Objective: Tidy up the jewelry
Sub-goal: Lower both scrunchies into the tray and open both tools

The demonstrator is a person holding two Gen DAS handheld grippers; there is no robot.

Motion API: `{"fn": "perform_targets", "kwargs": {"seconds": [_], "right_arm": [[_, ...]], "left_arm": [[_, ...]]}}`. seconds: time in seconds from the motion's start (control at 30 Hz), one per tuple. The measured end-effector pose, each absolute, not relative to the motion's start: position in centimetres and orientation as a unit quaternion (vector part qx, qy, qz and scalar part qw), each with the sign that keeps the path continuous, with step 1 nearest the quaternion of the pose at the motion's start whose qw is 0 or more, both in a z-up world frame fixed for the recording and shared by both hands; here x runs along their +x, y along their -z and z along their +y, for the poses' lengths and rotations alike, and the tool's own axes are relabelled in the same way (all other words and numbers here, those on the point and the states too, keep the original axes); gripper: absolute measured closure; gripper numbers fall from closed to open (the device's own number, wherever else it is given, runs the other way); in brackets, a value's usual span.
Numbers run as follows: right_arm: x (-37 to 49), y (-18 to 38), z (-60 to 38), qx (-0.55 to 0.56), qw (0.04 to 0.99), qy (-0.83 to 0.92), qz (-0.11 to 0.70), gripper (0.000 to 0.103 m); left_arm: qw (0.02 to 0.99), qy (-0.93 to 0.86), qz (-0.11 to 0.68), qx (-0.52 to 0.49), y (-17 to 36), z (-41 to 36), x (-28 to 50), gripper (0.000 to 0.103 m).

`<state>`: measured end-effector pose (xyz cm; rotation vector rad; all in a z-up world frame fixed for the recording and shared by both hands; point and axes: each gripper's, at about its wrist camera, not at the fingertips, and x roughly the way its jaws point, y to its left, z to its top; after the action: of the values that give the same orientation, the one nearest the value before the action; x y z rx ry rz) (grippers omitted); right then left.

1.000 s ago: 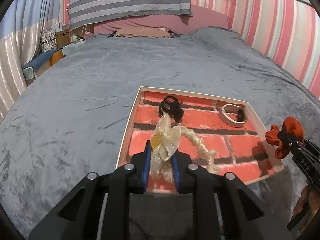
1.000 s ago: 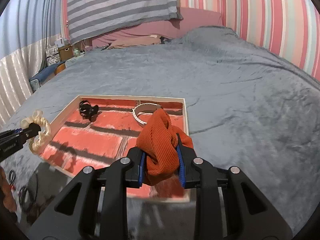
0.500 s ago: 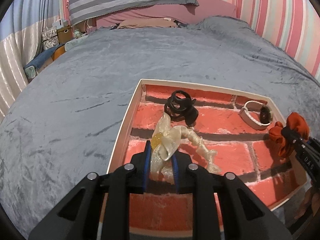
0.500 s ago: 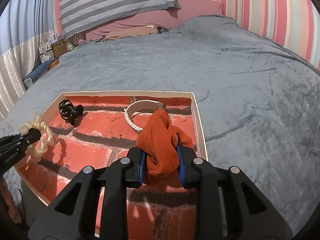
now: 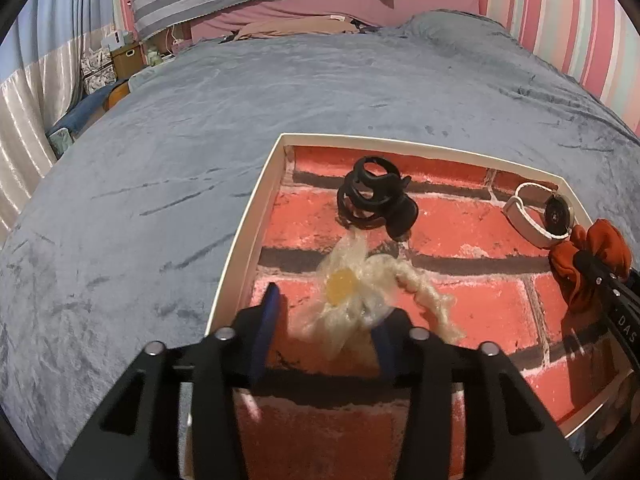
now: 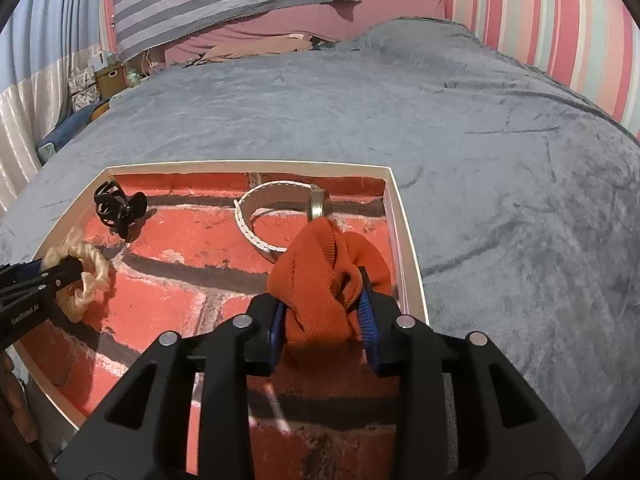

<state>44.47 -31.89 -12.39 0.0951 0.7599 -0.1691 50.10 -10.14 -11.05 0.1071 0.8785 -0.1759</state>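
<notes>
Opening: left tongs (image 5: 324,320) around frilly cream scrunchie (image 5: 360,292); right tongs (image 6: 324,320) around ribbed rust scrunchie (image 6: 324,280).

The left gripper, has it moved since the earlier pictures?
Yes. The left gripper came forward over the tray toward the black hair claw, its jaws just opening.

Grey plush blanket (image 5: 280,92) covers the bed beside pink-striped walls (image 6: 560,12).

Cream scrunchie (image 5: 360,296) blurred, tray (image 5: 256,216) near edge hidden behind left claw (image 5: 324,332) body, watch (image 6: 276,216) partly behind orange scrunchie (image 6: 324,280)
</notes>
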Motion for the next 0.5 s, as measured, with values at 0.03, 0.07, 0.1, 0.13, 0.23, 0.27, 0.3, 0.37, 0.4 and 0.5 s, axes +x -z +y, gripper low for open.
{"fn": "perform_targets", "kwargs": {"seconds": [0.03,0.07,0.1,0.13,0.23,0.27,0.3,0.37,0.4,0.5], "right_arm": [[44.5,12.4,-31.9,0.044,0.923,0.083,0.374,0.067],[44.4,12.5,-31.9,0.044,0.921,0.085,0.377,0.063],[44.4,12.6,-32.0,0.047,0.92,0.087,0.379,0.06],[44.4,12.7,-32.1,0.05,0.919,0.087,0.382,0.058],[44.1,12.7,-32.2,0.052,0.917,0.087,0.386,0.047],[44.0,12.6,-32.2,0.052,0.917,0.084,0.387,0.043],[43.8,12.4,-32.2,0.051,0.917,0.084,0.387,0.033],[43.2,11.7,-32.3,0.059,0.921,0.079,0.377,0.021],[43.0,11.4,-32.3,0.062,0.922,0.079,0.374,0.016],[42.0,9.8,-32.2,0.056,0.929,0.088,0.355,0.006]], "left_arm": [[0.9,0.085,0.425,0.053,11.1,-10.2,50.1,0.052],[0.899,0.084,0.426,0.053,11.0,-10.2,50.1,0.048],[0.899,0.084,0.426,0.052,11.0,-10.2,50.1,0.045],[0.899,0.085,0.426,0.051,10.9,-10.2,50.0,0.044],[0.898,0.092,0.427,0.052,10.5,-10.3,49.8,0.043],[0.899,0.094,0.425,0.053,10.3,-10.4,49.6,0.041],[0.899,0.096,0.424,0.053,10.1,-10.5,49.4,0.039],[0.9,0.099,0.42,0.051,9.4,-10.7,48.9,0.036],[0.901,0.101,0.419,0.049,9.1,-10.7,48.6,0.036],[0.903,0.105,0.415,0.039,7.9,-10.4,47.7,0.036]]}}
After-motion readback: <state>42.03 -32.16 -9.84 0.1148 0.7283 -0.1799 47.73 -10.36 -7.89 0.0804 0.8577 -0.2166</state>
